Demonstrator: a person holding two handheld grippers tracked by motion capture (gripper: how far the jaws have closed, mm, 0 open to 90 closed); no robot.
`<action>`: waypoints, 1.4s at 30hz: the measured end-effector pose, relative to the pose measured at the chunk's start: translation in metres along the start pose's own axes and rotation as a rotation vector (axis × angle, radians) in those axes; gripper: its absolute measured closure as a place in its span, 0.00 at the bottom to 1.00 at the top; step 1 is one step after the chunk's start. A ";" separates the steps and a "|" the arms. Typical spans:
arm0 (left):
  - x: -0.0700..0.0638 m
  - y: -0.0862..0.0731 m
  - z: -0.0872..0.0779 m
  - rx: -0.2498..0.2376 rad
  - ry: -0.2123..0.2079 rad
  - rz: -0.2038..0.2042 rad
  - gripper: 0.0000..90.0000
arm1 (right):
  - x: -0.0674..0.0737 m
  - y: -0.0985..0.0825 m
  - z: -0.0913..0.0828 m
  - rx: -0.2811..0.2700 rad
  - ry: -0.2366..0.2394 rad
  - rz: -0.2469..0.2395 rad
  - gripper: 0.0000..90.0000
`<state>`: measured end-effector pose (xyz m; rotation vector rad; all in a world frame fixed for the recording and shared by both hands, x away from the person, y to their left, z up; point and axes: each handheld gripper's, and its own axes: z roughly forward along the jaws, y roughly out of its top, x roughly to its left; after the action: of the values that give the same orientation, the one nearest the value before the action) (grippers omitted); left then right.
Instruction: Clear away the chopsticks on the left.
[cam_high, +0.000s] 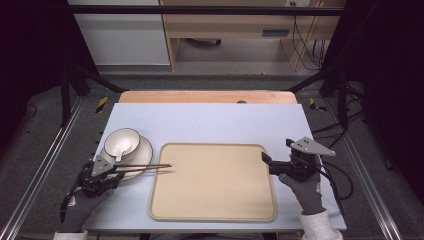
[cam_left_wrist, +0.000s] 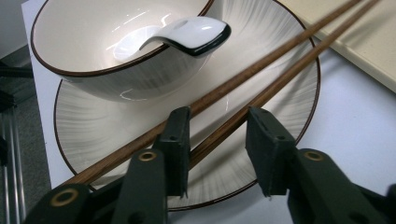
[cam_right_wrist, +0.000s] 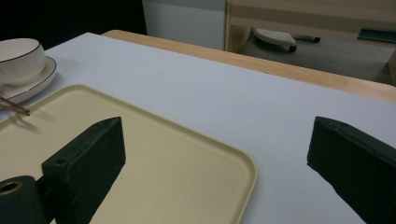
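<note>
Left hand-held gripper (cam_left_wrist: 217, 144) w/ jaws apart, straddling one of the chopsticks (cam_left_wrist: 261, 70) lying across the plate (cam_left_wrist: 280, 112) nr surface's left edge, prob. pre-grasp, next needs closing; right hand-held gripper (cam_high: 266, 160) wide apart at tray (cam_high: 212, 210).

Grey knit gloves on both hands, the left hand (cam_high: 80, 205) with a small red-and-white mark near the cuff, the right hand (cam_high: 306, 192) ending in a white ribbed sleeve (cam_high: 319, 224). Left gripper (cam_left_wrist: 224, 135): matte black blocky jaws, brass-ringed screw holes along the arms, a small dimple in each pad. Right gripper (cam_right_wrist: 215, 154): same black wedge-shaped jaws, one brass-ringed hole at the near left. From above, each carries a grey three-cornered plate (cam_high: 312, 146) dotted with dark holes, and a black cable (cam_high: 336, 186) trails off the right one.
</note>
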<state>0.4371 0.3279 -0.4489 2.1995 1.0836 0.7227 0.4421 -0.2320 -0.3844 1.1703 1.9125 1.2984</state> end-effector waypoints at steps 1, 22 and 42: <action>0.000 0.000 0.000 0.000 0.000 0.000 0.69 | 0.000 0.000 0.000 0.000 0.000 0.000 0.05; -0.004 0.005 0.001 0.012 -0.050 0.006 0.83 | 0.000 0.000 0.000 0.004 -0.001 0.000 0.05; -0.006 0.014 0.005 0.005 -0.085 -0.063 0.80 | -0.001 0.000 0.000 0.006 0.003 0.004 0.05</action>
<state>0.4443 0.3143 -0.4433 2.1696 1.1078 0.5936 0.4428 -0.2323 -0.3843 1.1762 1.9181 1.2976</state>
